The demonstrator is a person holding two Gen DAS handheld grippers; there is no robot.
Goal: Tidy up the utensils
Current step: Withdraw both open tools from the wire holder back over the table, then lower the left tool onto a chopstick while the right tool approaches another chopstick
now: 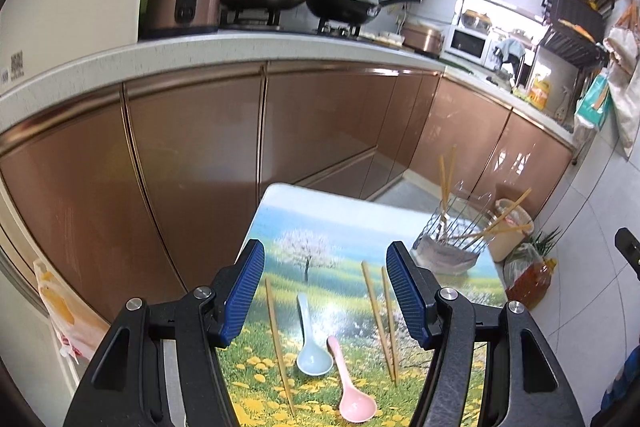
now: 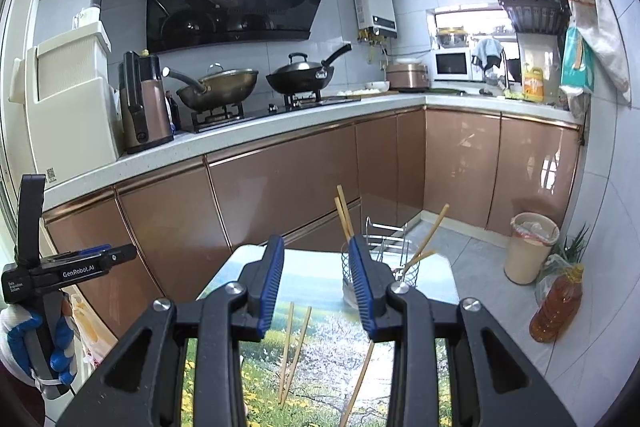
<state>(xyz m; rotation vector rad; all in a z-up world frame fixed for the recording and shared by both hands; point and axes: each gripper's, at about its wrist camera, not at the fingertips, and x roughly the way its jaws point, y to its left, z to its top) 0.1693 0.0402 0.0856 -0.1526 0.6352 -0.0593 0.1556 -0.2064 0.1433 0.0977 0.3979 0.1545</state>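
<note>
1. on the small table (image 1: 360, 205) with the printed meadow top, loose utensils lie flat: a blue spoon (image 1: 311, 347) touching a pink spoon (image 1: 352, 387), one single chopstick (image 1: 279, 343) left of them, and a chopstick pair (image 1: 382, 319) to their right.
2. the wire utensil holder (image 1: 454, 235) stands at the far right corner, close to the edge, with chopsticks leaning out of it.
3. left gripper (image 1: 325, 291) hovers above the spoons, jaws released, nothing between them.
4. right gripper (image 2: 316, 283) hangs over the table's near part, jaws apart and empty.
5. bare tabletop lies between the spoons and the holder; brown cabinets (image 1: 192, 155) stand just beyond the far edge.
</note>
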